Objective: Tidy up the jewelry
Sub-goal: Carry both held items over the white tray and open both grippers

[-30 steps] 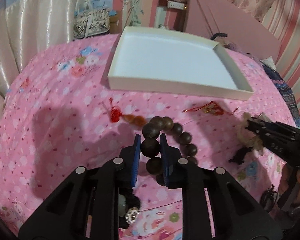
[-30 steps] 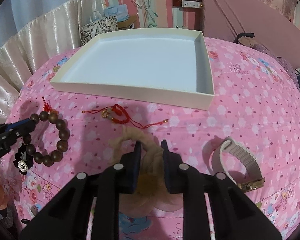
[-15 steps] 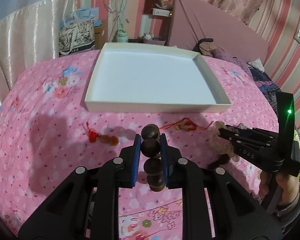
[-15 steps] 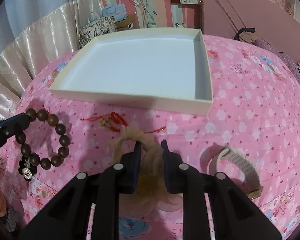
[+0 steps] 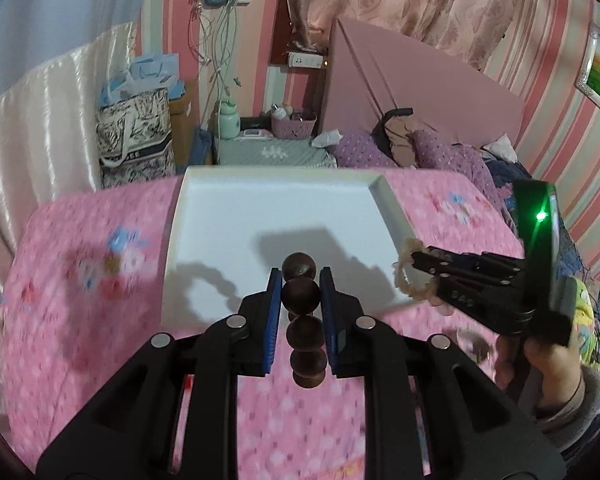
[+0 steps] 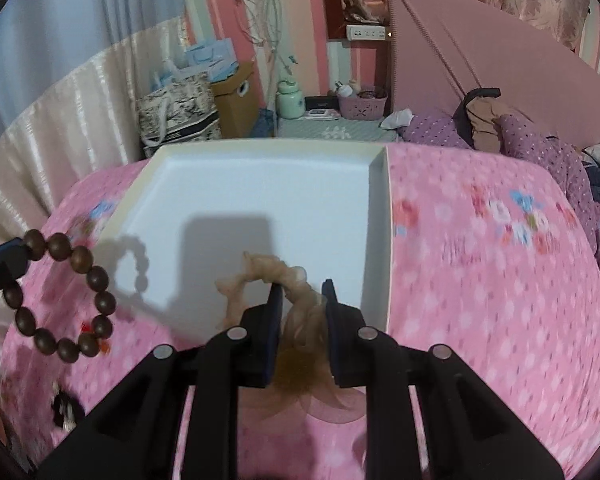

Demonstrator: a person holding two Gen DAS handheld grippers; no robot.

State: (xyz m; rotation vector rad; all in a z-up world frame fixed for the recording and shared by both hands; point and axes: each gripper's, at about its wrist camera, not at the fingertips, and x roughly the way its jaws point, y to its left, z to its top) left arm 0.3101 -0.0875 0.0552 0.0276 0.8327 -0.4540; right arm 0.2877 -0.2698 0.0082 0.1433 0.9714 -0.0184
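Note:
My left gripper (image 5: 300,280) is shut on a dark wooden bead bracelet (image 5: 302,300) and holds it in the air over the near edge of the white tray (image 5: 276,188). In the right wrist view the bracelet (image 6: 66,296) hangs at the left from the left gripper (image 6: 18,246). My right gripper (image 6: 299,290) is shut on a beige frilly scrunchie (image 6: 260,274), held above the tray's (image 6: 380,240) near right part. In the left wrist view the right gripper (image 5: 408,258) with the scrunchie (image 5: 406,276) is at the tray's right rim.
The tray lies on a bed with a pink flowered quilt (image 6: 480,280). A small black item (image 6: 66,408) and a red cord piece (image 6: 86,326) lie on the quilt at the lower left. A pink headboard (image 5: 412,92), pillows and a bedside table stand behind.
Both grippers have lifted their items off the quilt and moved forward over the tray's near edge. The bracelet now hangs free in the air.

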